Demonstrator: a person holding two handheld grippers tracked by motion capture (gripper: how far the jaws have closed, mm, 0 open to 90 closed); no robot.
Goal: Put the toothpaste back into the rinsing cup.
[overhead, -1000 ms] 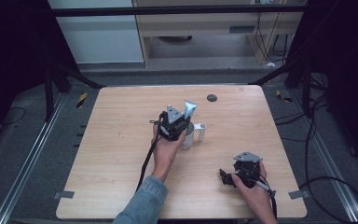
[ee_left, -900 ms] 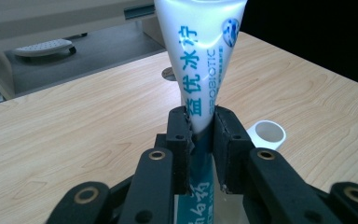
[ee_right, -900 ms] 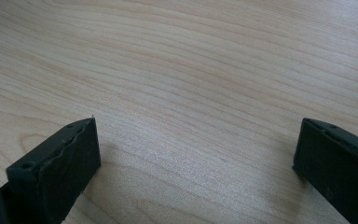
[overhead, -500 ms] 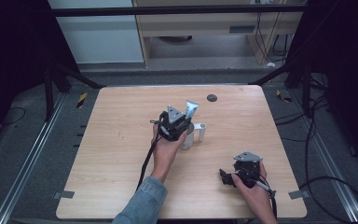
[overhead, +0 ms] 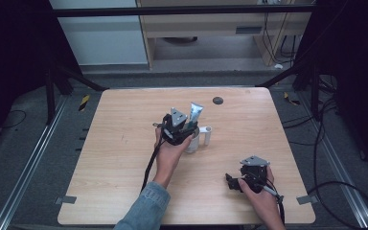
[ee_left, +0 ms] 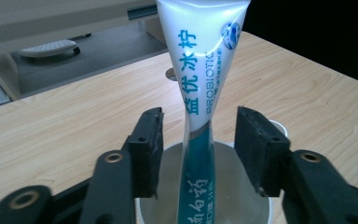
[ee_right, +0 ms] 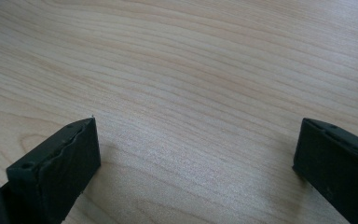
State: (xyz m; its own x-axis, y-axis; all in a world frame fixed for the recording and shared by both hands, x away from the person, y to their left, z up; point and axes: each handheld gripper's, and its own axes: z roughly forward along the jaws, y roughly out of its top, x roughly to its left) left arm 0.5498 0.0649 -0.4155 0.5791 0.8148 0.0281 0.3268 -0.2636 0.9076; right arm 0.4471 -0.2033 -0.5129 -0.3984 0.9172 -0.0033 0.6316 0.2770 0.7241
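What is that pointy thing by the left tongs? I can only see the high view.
Observer: It's a white and teal toothpaste tube standing in a cup.
Operator: Are the left tongs squeezing it?
Observer: No. They have just been opening. The tube stands between the pads with a gap on each side.
Operator: And the right tongs?
Observer: They are wide open over bare table, with nothing between them.
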